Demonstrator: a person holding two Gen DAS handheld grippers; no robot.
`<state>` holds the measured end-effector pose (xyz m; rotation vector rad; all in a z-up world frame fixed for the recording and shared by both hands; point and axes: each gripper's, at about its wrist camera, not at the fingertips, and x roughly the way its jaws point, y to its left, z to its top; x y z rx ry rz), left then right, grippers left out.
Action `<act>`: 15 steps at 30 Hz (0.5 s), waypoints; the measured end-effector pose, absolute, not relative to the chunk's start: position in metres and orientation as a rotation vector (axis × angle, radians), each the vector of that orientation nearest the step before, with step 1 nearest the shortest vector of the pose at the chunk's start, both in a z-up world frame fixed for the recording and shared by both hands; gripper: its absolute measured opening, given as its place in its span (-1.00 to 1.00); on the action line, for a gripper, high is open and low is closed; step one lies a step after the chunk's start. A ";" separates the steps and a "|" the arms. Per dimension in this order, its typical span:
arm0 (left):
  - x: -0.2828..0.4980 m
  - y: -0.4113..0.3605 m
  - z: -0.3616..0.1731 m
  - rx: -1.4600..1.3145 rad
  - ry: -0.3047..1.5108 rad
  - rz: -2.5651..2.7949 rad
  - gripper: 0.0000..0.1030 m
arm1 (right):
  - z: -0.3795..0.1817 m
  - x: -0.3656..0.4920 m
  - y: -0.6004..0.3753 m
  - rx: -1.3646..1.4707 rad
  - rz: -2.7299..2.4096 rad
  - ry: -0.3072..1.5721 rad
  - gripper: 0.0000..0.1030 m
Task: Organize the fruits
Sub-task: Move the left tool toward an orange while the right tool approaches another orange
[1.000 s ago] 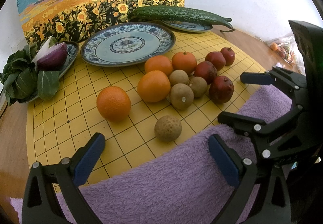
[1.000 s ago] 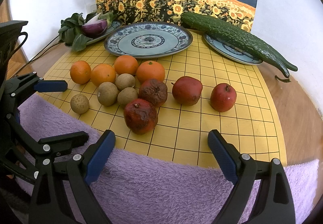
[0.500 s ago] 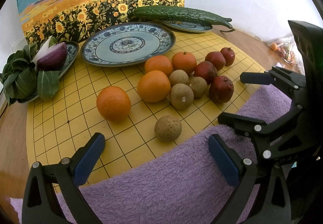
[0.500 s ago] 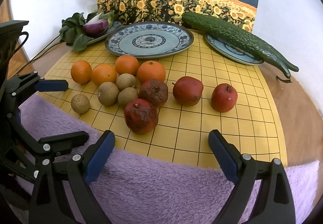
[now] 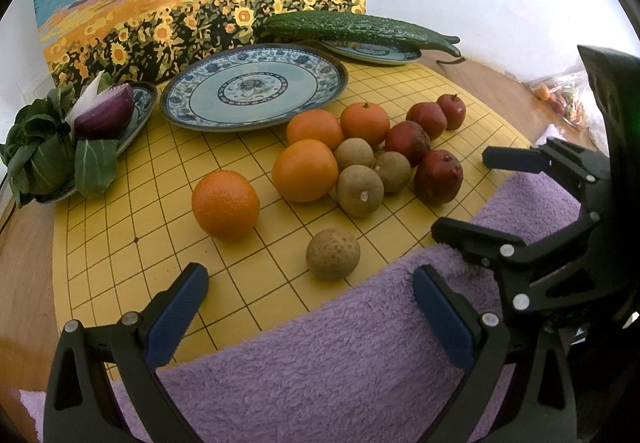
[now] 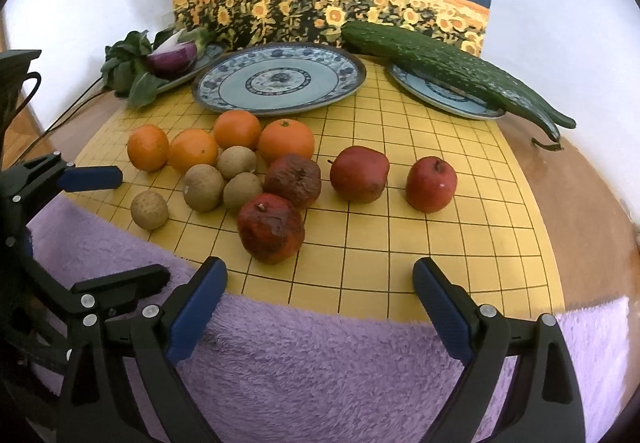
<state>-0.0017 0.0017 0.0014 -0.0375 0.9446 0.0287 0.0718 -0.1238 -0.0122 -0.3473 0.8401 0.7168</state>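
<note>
Orange fruit [image 5: 225, 203] unmoved; both jaws unchanged, apart.

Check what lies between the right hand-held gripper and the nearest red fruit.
Only purple towel and bare yellow board between the right hand-held gripper and the red fruit, per the right wrist view.

A wooden table [image 6: 576, 203] carries a yellow gridded Go board [image 6: 400, 243], with a purple towel [image 6: 320, 363] at 6 o'clock.
</note>
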 end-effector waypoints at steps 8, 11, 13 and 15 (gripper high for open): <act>-0.003 0.001 0.002 -0.038 0.951 0.027 1.00 | -0.012 0.072 -0.124 -0.345 0.696 0.826 0.82; -0.007 0.003 0.003 -0.044 0.970 0.025 1.00 | -0.007 0.067 -0.127 -0.347 0.716 0.788 0.79; -0.012 0.005 0.003 -0.045 0.986 0.022 1.00 | -0.002 0.064 -0.129 -0.343 0.732 0.779 0.79; -0.015 0.007 0.006 -0.050 0.996 0.022 1.00 | 0.004 0.062 -0.132 -0.321 0.742 0.769 0.78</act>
